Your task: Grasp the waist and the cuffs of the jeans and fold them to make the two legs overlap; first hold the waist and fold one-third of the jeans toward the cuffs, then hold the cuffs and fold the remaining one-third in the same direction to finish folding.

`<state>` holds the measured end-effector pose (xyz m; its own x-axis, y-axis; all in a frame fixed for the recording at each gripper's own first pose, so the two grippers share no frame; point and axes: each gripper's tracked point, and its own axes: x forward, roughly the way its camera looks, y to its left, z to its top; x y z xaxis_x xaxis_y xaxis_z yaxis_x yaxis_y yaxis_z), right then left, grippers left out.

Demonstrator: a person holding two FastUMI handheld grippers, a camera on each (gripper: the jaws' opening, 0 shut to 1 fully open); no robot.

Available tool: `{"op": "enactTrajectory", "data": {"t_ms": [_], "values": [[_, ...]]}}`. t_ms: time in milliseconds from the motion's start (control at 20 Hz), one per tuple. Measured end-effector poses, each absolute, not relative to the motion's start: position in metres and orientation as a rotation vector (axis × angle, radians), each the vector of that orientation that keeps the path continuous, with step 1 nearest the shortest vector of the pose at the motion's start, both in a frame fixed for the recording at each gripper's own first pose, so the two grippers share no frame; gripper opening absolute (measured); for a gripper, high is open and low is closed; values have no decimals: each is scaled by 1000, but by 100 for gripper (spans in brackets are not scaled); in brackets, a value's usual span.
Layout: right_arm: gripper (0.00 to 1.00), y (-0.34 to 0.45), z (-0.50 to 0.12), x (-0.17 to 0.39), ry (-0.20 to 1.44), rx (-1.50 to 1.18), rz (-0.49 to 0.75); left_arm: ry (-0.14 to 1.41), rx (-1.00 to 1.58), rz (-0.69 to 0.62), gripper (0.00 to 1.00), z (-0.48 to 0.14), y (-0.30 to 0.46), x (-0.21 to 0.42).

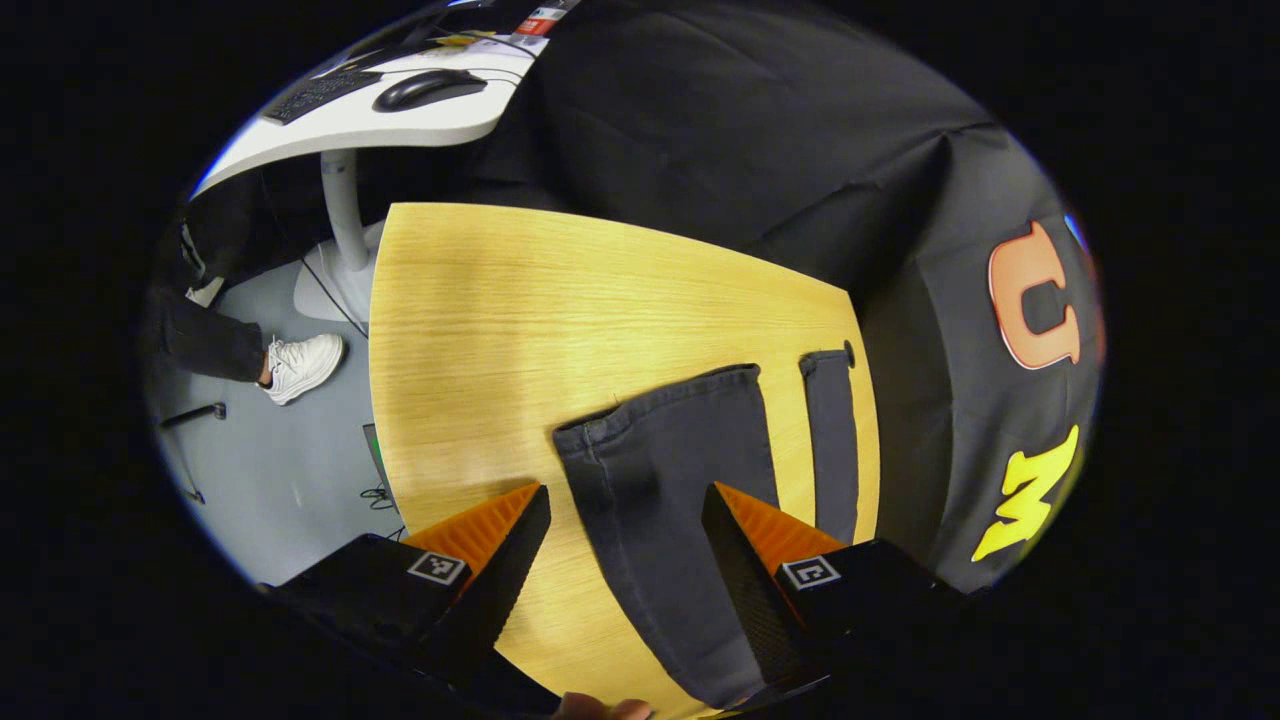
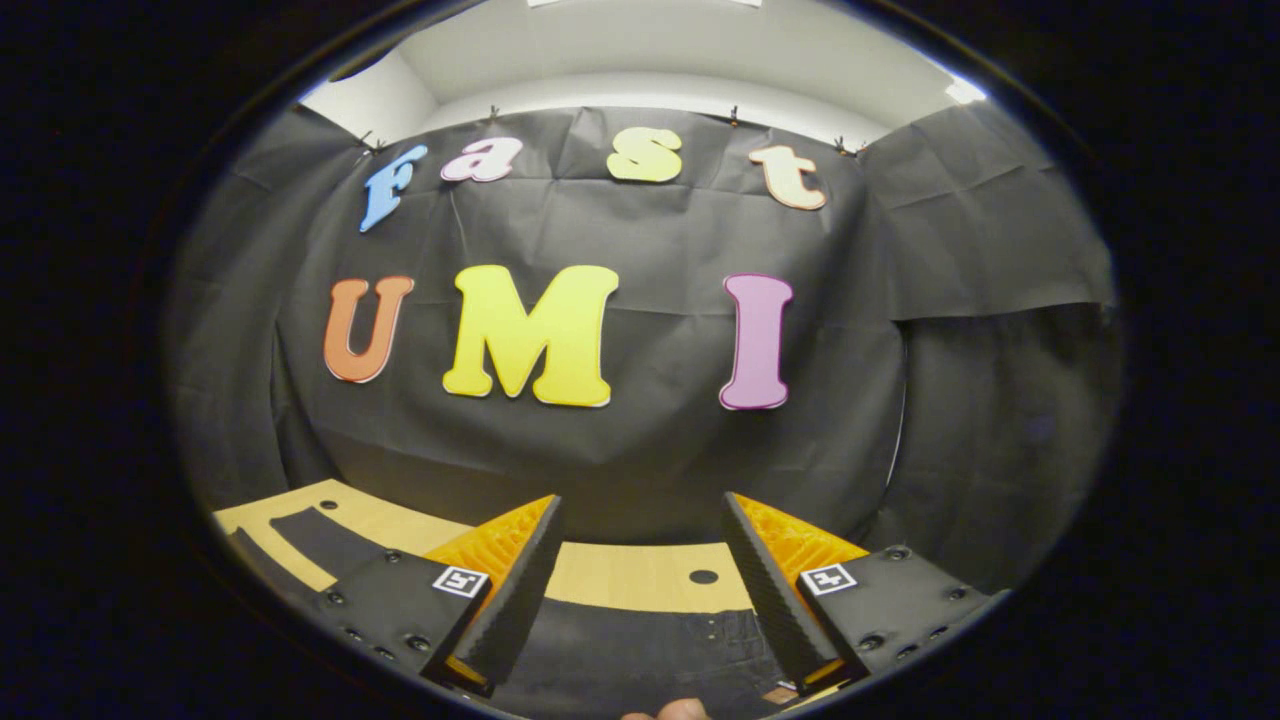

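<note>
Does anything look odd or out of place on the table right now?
Nothing stands out. The jeans lie flat on the table with legs apart, not yet folded. Both the left gripper and right gripper are open above the jeans, holding nothing.

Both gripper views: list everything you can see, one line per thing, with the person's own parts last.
Dark grey denim jeans: one, laid flat on the table, two legs apart, cuffs toward the far edge in the left gripper view.
Light wooden table: one, yellow-tan, under the jeans, with a small dark hole.
White desk: one, beyond the table, on a white post.
Black computer mouse: one, on the desk.
Black keyboard: one, beside the mouse.
Grey floor: beside the table.
Person's white sneaker: one, on the floor.
Left gripper: black and orange, open over one leg.
Right gripper: black and orange, open above the waist end.
</note>
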<state>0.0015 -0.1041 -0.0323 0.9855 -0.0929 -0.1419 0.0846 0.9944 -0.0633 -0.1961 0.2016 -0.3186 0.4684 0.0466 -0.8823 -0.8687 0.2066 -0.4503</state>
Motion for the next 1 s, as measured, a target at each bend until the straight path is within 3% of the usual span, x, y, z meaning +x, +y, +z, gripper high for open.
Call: {"op": "enactTrajectory", "data": {"t_ms": [550,600,750,850,1000], "values": [[97,-137,-75,-7,271,-11,-168,945,-1143,805,97,-331,210,-179],[97,-140,-88,-9,318,27,-172,975,-1116,827,88,-336,213,-186],[97,-157,-136,-18,498,148,-220,942,-1206,868,31,-343,215,-192],[97,-175,-166,-27,599,193,-267,900,-1267,861,15,-343,216,-188],[95,-202,-200,-47,725,279,-349,880,-1289,854,8,-343,216,-188]]}}
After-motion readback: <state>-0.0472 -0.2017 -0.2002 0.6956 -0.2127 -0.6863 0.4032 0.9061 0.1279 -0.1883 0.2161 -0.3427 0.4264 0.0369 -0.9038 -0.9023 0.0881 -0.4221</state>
